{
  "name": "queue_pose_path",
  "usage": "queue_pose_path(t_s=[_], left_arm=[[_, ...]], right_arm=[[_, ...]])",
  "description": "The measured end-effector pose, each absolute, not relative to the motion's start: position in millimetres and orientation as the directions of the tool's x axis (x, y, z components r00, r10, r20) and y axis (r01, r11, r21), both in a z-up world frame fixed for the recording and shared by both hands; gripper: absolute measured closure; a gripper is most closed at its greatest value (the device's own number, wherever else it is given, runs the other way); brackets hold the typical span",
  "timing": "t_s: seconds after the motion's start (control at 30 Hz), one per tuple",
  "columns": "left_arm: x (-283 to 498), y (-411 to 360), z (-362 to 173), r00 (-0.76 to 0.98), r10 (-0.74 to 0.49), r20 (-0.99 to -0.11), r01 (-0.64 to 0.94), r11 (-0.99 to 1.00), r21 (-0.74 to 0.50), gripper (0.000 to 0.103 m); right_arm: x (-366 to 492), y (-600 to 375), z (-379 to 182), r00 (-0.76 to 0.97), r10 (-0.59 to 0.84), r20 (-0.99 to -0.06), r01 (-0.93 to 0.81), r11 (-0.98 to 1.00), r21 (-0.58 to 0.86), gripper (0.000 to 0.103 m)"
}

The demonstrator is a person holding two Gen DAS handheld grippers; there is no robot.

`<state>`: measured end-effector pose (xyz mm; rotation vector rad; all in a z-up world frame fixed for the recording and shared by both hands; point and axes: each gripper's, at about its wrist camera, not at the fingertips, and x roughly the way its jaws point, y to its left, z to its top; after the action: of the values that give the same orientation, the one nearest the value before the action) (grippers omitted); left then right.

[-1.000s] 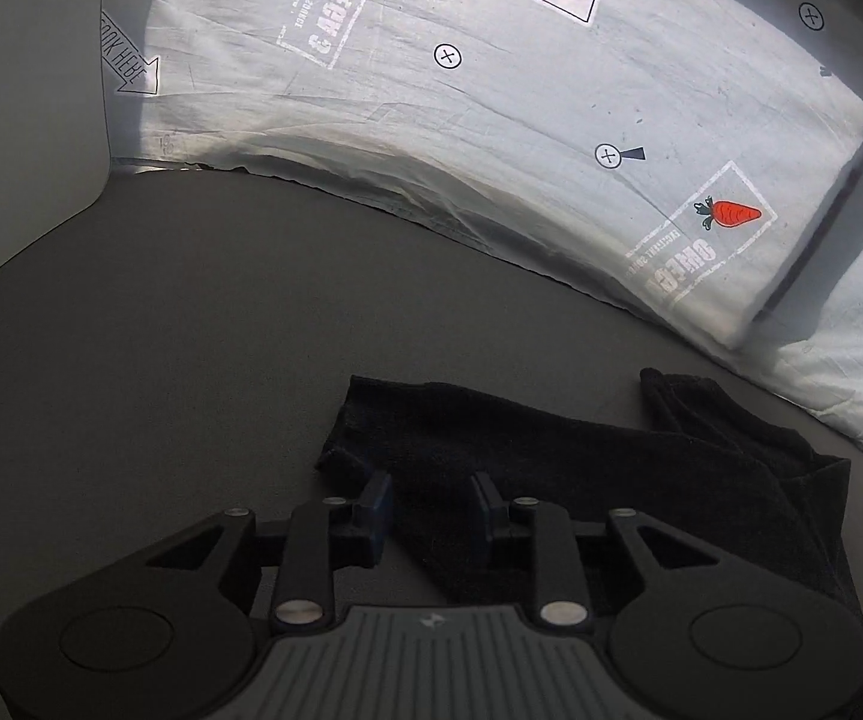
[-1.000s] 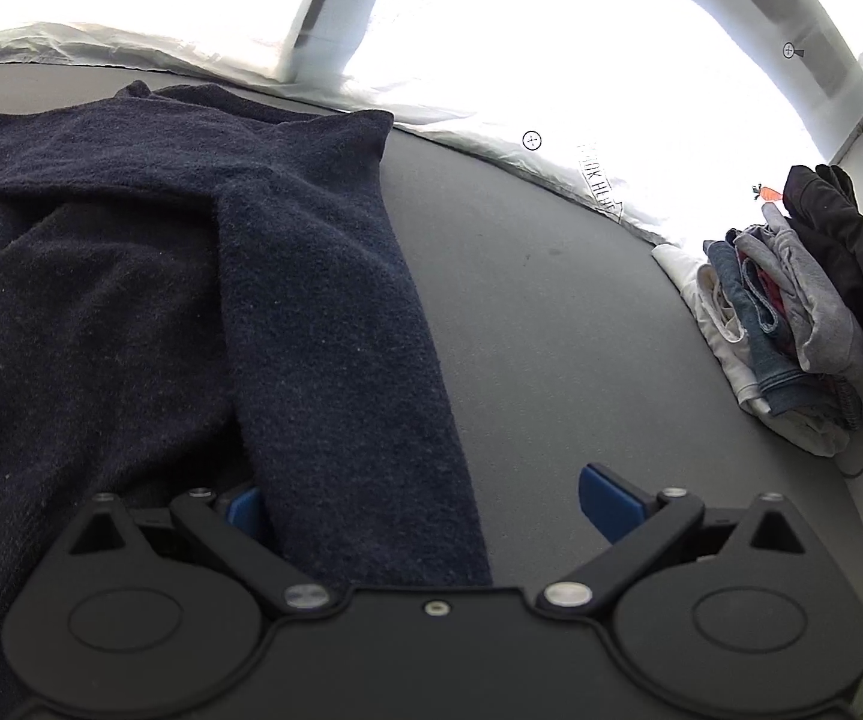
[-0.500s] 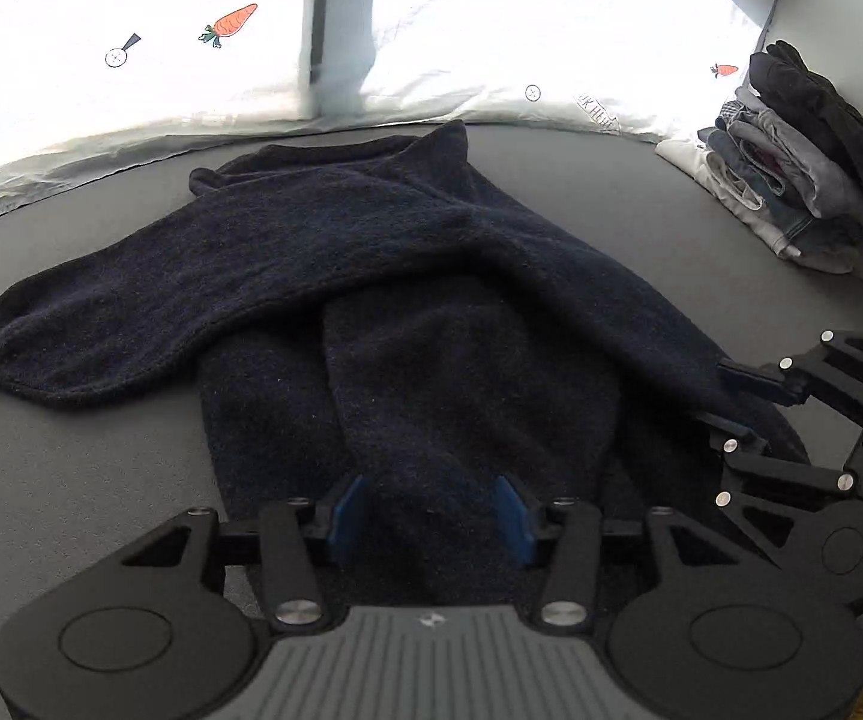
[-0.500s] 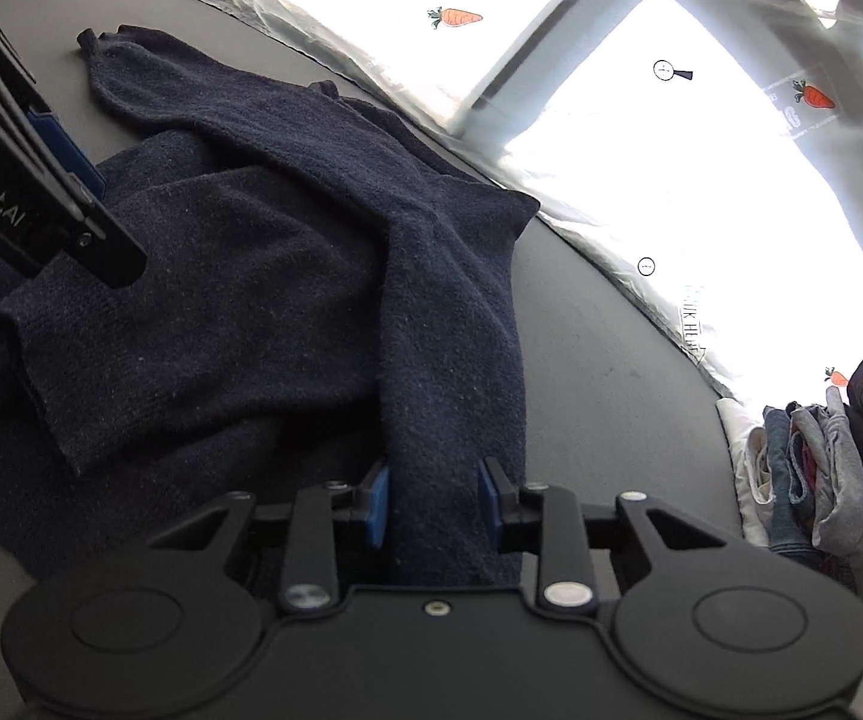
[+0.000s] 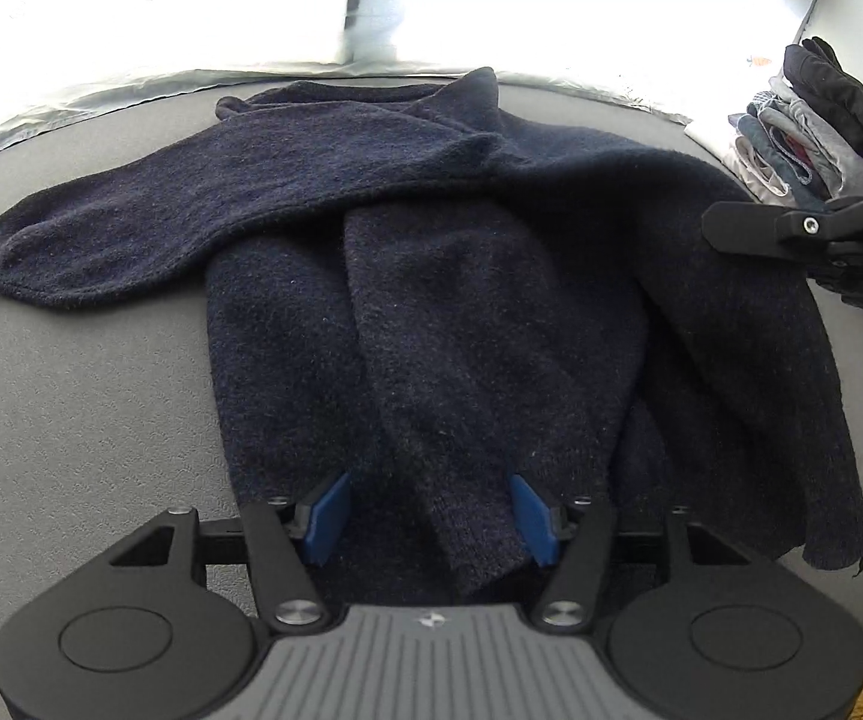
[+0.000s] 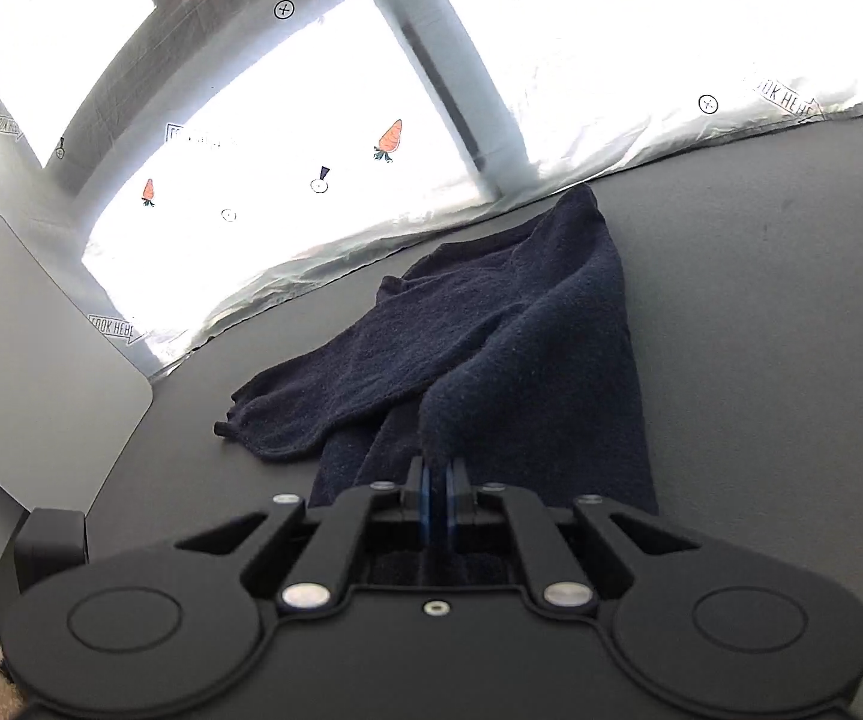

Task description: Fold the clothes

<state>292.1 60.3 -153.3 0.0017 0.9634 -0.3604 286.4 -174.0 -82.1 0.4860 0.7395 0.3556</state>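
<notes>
Left gripper (image 5: 428,519) nearest, jaws opening, blue pads apart, fold of dark navy sweater (image 5: 467,276) lying loose between them, not pinched. Right gripper (image 6: 436,483) jaws clamped tight on sweater hem, fabric lifted into ridge at pads. Sweater sprawled across grey surface (image 5: 71,408), one sleeve (image 5: 101,234) stretched left. Far right: pile of folded clothes (image 5: 803,138). Farthest: white printed sheet (image 6: 323,138) with carrot marks along surface edge.

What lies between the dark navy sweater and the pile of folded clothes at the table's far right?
Only bare grey tabletop. The left wrist view shows that strip between the navy sweater and the pile of folded clothes.
</notes>
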Motion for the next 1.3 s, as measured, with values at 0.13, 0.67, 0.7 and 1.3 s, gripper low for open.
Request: queue_pose_path(t_s=[0.13, 0.67, 0.7, 1.3], left_arm=[[293, 61, -155, 0.505, -0.324, -0.800, 0.319, 0.931, -0.175, 0.033], [305, 108, -144, 0.572, -0.258, -0.779, 0.162, 0.966, -0.202, 0.023], [308, 117, -143, 0.585, -0.227, -0.779, 0.125, 0.974, -0.189, 0.023], [432, 266, -152, 0.580, 0.121, -0.806, -0.339, 0.935, -0.104, 0.023]], right_arm=[[303, -159, -126, 0.552, 0.484, -0.680, -0.052, 0.833, 0.550, 0.092], [300, -183, -117, 0.617, 0.484, -0.621, 0.012, 0.783, 0.622, 0.050], [300, -187, -115, 0.630, 0.470, -0.618, 0.020, 0.786, 0.618, 0.050], [480, -189, -113, 0.701, 0.203, -0.684, 0.051, 0.942, 0.332, 0.059]])
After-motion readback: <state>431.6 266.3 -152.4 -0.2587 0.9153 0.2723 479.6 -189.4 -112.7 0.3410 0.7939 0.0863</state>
